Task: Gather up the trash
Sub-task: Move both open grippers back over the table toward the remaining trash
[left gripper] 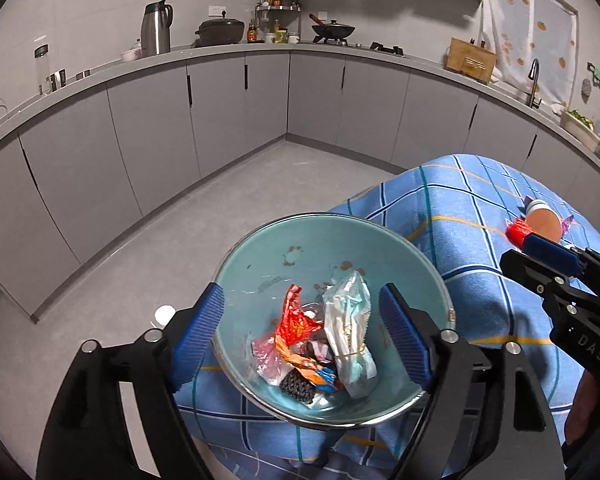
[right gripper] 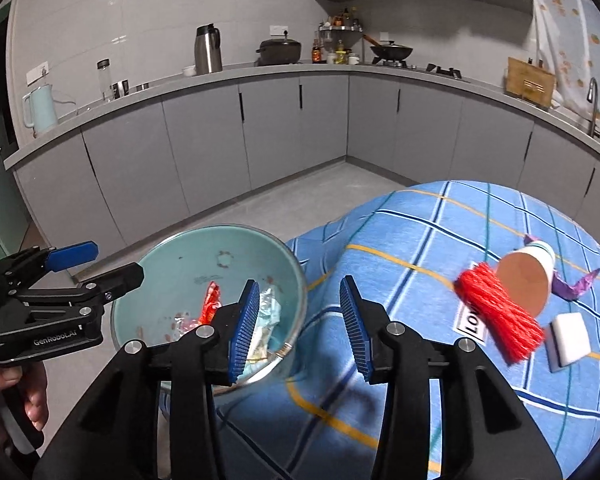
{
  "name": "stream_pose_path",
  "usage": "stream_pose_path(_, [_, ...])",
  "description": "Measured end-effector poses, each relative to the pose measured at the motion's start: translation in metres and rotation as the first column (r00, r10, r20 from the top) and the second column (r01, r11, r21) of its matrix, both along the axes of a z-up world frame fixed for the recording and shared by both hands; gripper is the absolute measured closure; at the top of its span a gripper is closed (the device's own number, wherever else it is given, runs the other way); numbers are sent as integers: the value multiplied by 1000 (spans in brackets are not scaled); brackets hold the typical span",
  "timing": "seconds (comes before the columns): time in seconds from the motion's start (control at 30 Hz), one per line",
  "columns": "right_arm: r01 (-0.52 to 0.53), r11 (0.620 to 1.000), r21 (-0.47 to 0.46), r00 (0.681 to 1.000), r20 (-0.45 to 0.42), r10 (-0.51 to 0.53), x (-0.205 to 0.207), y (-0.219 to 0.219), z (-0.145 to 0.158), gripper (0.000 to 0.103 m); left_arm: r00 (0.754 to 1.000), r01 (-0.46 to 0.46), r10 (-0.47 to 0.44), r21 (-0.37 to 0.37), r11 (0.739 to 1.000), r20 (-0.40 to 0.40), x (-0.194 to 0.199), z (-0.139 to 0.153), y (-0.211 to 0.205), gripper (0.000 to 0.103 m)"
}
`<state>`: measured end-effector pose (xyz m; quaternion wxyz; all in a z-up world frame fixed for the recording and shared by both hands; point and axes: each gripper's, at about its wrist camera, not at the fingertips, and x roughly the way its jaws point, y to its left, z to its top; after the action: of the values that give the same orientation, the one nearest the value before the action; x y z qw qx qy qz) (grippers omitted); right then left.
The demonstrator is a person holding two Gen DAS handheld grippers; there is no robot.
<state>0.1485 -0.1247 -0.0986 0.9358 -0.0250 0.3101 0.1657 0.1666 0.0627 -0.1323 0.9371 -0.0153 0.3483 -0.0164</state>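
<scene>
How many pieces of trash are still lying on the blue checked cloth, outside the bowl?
4: red mesh bundle, paper cup on its side behind it, purple wrapper beyond the cup, white sponge nearest. Others may be hidden.

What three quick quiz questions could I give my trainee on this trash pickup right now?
1. True or false: the left gripper is clamped on the bowl's rim.
2. Which lies in the teal bowl? A) red mesh bundle B) white sponge C) crumpled wrappers
3. Fill in: the red mesh bundle lies on the blue checked ____.

Key
1. False: its jaws stand open over the bowl, nothing gripped.
2. C: the crumpled wrappers are inside; the white sponge is on the cloth beside the bundle.
3. cloth
</scene>
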Motion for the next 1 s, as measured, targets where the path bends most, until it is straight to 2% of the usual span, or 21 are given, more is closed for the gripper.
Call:
stream_pose_path(0.33, [54, 998, 13, 999, 8, -54, -13, -31, 0, 58, 998, 58, -58, 11, 998, 3, -3, 2, -28, 17])
stream_pose_path(0.63, [122, 992, 17, 992, 19, -123, -20, -70, 2, 56, 991, 134, -135, 18, 991, 21, -1, 12, -70, 11])
stream_pose_path(0.73, [168, 986, 6, 985, 32, -168, -25, -89, 2, 51, 984, 174, -175, 25, 984, 34, 2, 17, -91, 10])
stream_pose_path(1.0, [321, 947, 2, 947, 21, -321, -37, -162, -6, 49, 958, 283, -284, 43, 958, 29, 14, 17, -156, 9])
